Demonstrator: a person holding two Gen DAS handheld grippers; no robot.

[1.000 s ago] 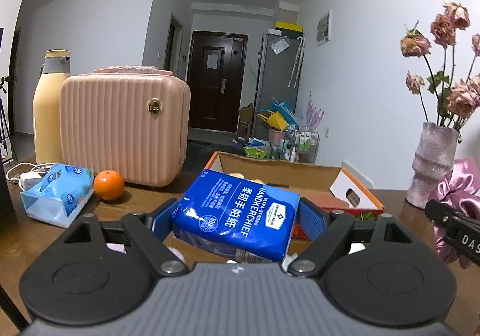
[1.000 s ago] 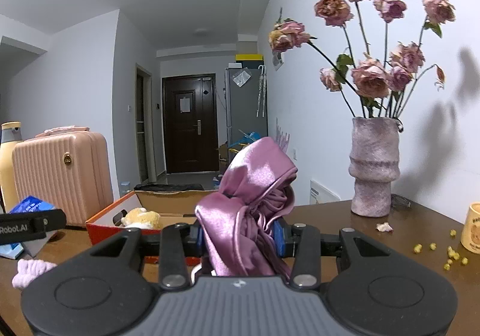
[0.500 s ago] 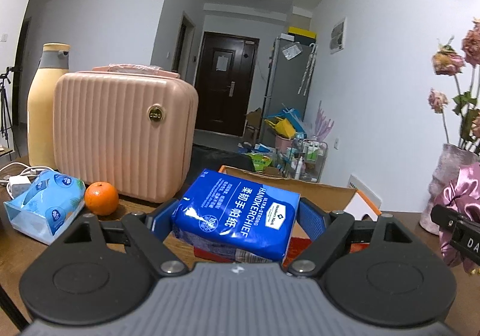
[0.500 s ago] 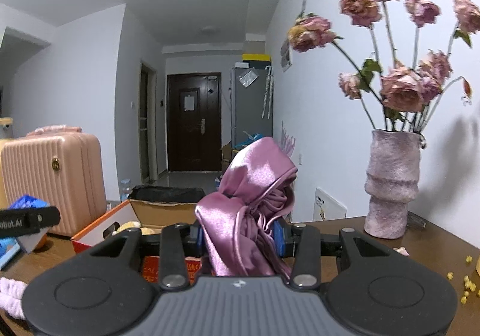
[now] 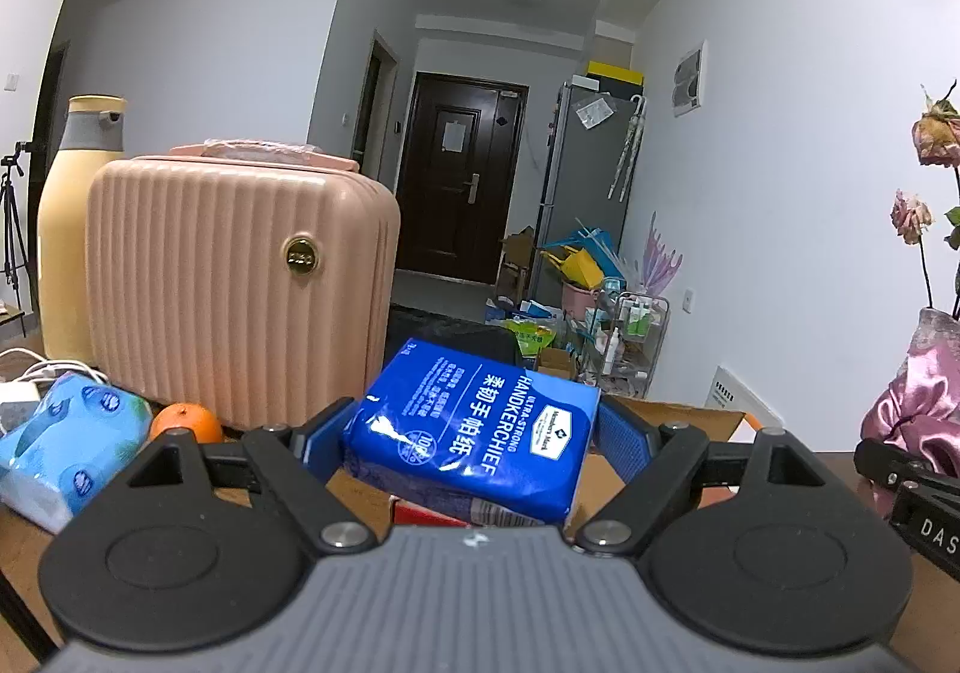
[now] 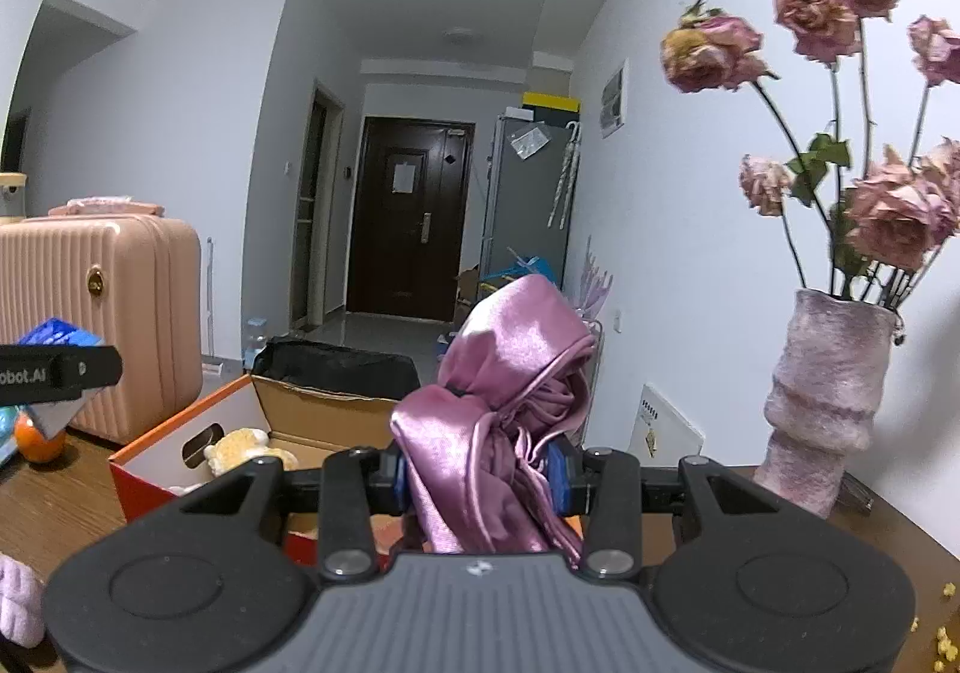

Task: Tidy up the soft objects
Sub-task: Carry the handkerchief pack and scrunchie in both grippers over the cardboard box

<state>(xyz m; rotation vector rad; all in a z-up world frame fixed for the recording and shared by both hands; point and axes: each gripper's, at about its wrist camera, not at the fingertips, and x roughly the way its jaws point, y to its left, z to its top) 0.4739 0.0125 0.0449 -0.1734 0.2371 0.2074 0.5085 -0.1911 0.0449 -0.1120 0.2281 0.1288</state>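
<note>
Two claws: the left gripper [image 5: 474, 427] pinches one blue tissue pack [image 5: 474, 427], the right gripper [image 6: 480, 472] one pink satin cloth [image 6: 504, 409]. One cardboard box [image 6: 198, 436] on the desk [image 6: 54, 499], its contents mostly hidden.

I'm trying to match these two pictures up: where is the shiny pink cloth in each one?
Left wrist view: the pink satin cloth shows at the far right edge, above the other tool's black tip.
Right wrist view: it fills the centre, pinched between the right gripper's fingers.
Shared landmark: the ribbed pink case, left in both.
</note>
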